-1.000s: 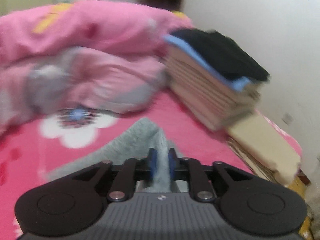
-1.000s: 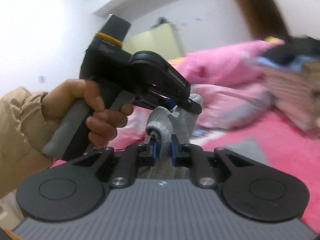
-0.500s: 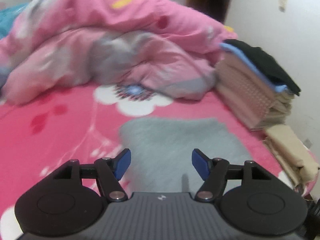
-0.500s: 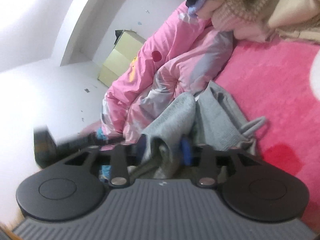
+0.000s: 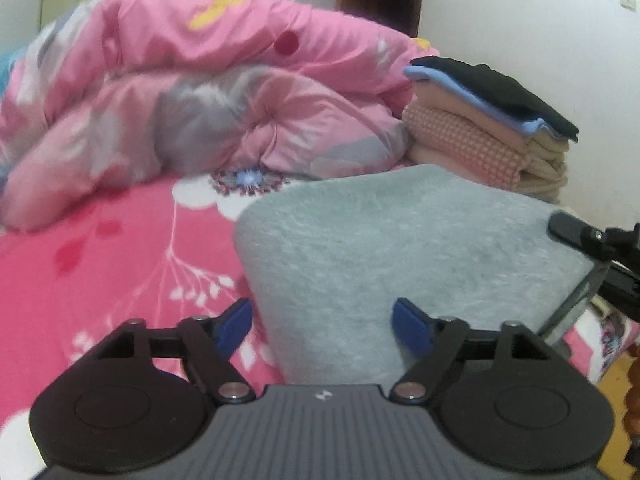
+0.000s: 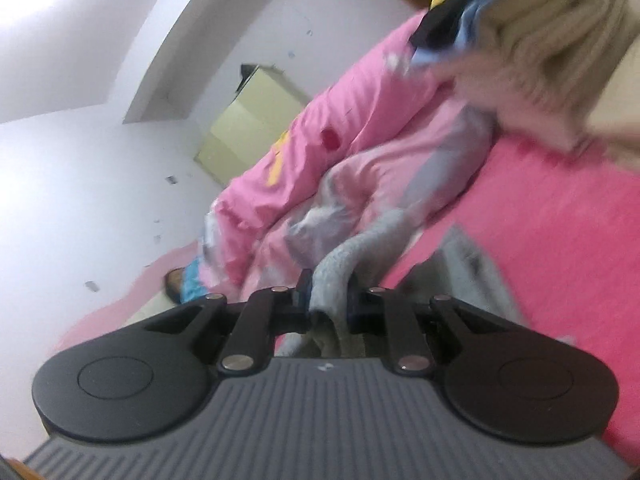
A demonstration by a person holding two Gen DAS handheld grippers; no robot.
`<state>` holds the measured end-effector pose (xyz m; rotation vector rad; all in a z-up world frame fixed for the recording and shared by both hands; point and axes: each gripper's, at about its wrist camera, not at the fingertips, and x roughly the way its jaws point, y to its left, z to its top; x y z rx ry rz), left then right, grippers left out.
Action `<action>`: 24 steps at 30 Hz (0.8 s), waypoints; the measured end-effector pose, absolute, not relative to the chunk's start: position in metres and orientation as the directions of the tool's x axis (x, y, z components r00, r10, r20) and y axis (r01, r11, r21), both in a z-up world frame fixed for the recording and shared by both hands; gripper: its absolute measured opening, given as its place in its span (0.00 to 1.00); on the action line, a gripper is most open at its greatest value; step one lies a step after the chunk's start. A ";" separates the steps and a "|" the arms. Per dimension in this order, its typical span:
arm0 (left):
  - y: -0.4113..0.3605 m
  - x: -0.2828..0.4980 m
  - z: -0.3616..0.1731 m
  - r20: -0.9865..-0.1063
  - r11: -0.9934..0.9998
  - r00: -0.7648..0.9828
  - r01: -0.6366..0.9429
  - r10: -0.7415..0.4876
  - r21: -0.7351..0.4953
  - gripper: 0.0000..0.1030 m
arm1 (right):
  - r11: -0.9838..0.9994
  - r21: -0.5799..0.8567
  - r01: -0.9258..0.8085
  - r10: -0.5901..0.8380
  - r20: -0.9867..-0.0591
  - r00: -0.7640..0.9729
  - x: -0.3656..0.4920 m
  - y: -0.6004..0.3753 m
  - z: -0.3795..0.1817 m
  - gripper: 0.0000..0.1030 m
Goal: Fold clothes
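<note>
**Grey fleece garment held up by the right gripper, left gripper released**

The soft grey fleece garment (image 5: 392, 256) is raised over the bright pink floral bedsheet (image 5: 104, 264), its broad face filling the middle of the left wrist view and its right edge hanging as a fold toward the sheet. In the right wrist view a bunched strip of the same grey fabric (image 6: 336, 280) runs between the blue pads, and the right gripper (image 6: 327, 299) is clenched on it; its jaws have just been closing on the cloth. That gripper's black frame (image 5: 592, 240) shows at the garment's upper right corner in the left view.

The left gripper (image 5: 322, 326) is released, its jaws having just been opening; the blue fingertips (image 5: 234, 326) stand wide apart, low in front of the garment, and do not press on it.

Behind the garment lies a rumpled pink floral quilt (image 5: 208, 92). To its right, near the white wall (image 5: 540, 24), sits a stack of folded clothes (image 5: 492, 128) topped by a black piece over a light blue one.
</note>
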<state>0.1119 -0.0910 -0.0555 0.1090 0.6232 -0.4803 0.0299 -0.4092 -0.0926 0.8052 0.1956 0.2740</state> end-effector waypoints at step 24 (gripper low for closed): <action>-0.083 0.109 -0.082 -0.657 0.882 0.632 0.458 -0.410 -0.110 0.78 | 0.952 0.231 -0.203 0.267 -0.294 0.918 0.015 -0.336 -0.102 0.23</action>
